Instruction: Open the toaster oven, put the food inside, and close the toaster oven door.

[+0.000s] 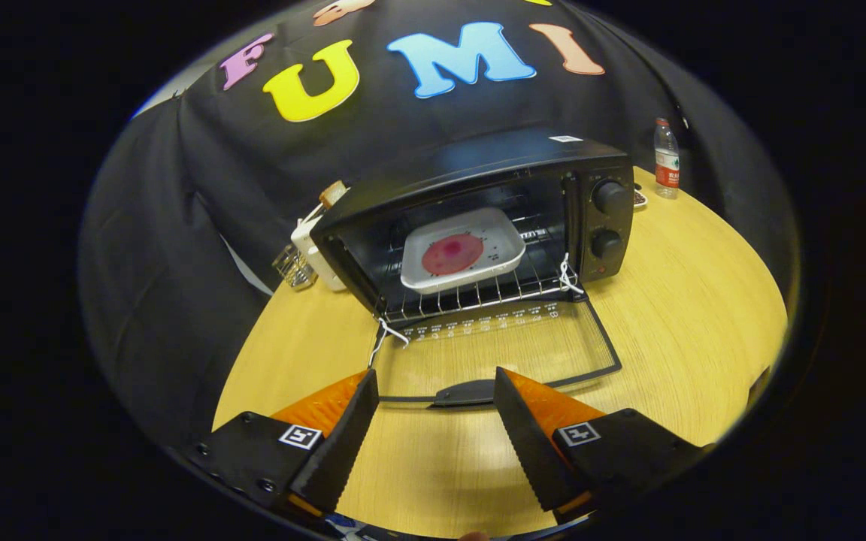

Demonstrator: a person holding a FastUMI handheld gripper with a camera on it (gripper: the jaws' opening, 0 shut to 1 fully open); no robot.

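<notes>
"Since the food (452, 254) is already sitting in its white tray (504, 248) on the wire rack (470, 297) inside the toaster oven (478, 218), what is left to do?"

"Just the door (501, 353). It is down flat on the wooden table (704, 300), wide open. So I think two parts are done and the last part, shutting it, is not done yet."

"What is the claw doing?"

"The gripper (437, 409) has its two fingers spread wide apart. Nothing is held between them. They sit low over the table, one on each side of the door's dark handle (467, 392), and the handle is just ahead of the tips."

"Which way does the oven face?"

"Its open mouth points toward the gripper, turned a bit to one side. Its long way runs across, from the side by the small white box (313, 252) to the side with the two round knobs (608, 218). The tray lies the same way, long side across. The door sticks out from the bottom of the oven toward the fingers, and its handle edge is the closest part."

"Anything else on the table?"

"A water bottle (666, 159) stands far behind the oven, near the black cloth."

"What would the next move need?"

"I guess the fingers would have to get under the handle and lift the door up."
</notes>
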